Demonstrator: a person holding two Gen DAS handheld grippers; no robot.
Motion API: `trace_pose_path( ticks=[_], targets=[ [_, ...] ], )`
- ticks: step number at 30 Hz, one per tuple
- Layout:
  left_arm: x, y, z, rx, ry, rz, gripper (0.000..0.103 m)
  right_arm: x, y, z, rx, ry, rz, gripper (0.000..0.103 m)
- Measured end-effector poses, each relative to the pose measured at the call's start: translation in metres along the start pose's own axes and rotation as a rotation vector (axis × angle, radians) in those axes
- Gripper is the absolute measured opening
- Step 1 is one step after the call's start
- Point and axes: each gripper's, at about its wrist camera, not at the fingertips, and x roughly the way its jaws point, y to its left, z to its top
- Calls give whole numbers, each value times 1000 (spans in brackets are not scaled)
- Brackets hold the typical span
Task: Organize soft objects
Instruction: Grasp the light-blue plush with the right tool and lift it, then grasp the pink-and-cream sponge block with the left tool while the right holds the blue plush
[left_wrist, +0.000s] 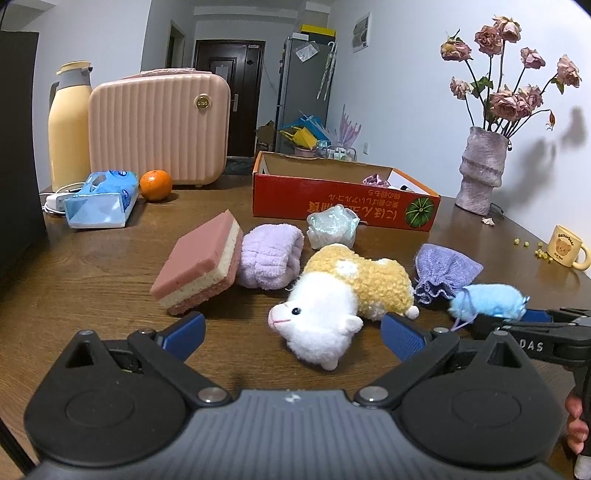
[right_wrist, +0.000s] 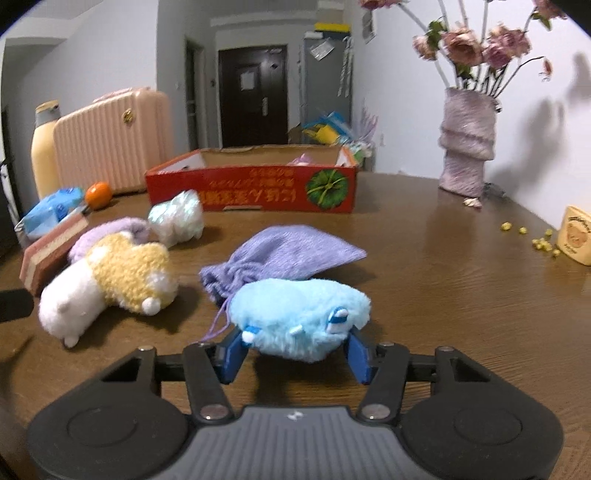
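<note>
Item: fluffy light-blue plush toy (right_wrist: 301, 317), on my brown wooden table (right_wrist: 461, 295), lodged between my right gripper (right_wrist: 295, 356) blue pads, which press its sides. Adjacent behind: lilac knitted drawstring pouch (right_wrist: 288, 254). My left gripper (left_wrist: 291, 334) gapes empty beside the white-and-yellow plush lamb (left_wrist: 343, 302).

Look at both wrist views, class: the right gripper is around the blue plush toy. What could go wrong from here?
1. The right gripper has only the near end of the blue plush toy between its pads, so the soft fluff may slip out on lifting.
2. The purple pouch lies against the toy, and its drawstring hangs by the left pad; it might get dragged along.
3. The vase of dried flowers stands near the red box; a wide swing could tip it.
</note>
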Motion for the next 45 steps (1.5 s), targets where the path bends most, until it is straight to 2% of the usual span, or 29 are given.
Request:
trace_pose_path(
  ticks=[6, 13, 23, 30, 35, 39, 45],
  targets=[
    [4, 1, 0, -7, 20, 2, 103, -2, -5, 0, 27, -21, -4, 55],
    [6, 4, 0, -21, 31, -1, 103, -15, -11, 1, 51, -126, -21, 54],
    [9, 4, 0, -24, 44, -2, 103, -26, -19, 3, 92, -213, -29, 55],
    [12, 2, 0, -16, 54, -6, 103, -28, -22, 3, 105, -226, -16, 55],
    [10, 12, 5, -56, 23, 20, 103, -28, -24, 3, 120, -230, -9, 55],
    [9, 28, 17, -81, -23, 68, 103, -27, -25, 3, 128, -227, -5, 55],
    [32, 64, 40, -154, -11, 109, 103, -25, -27, 4, 140, -227, -23, 55]
  ],
)
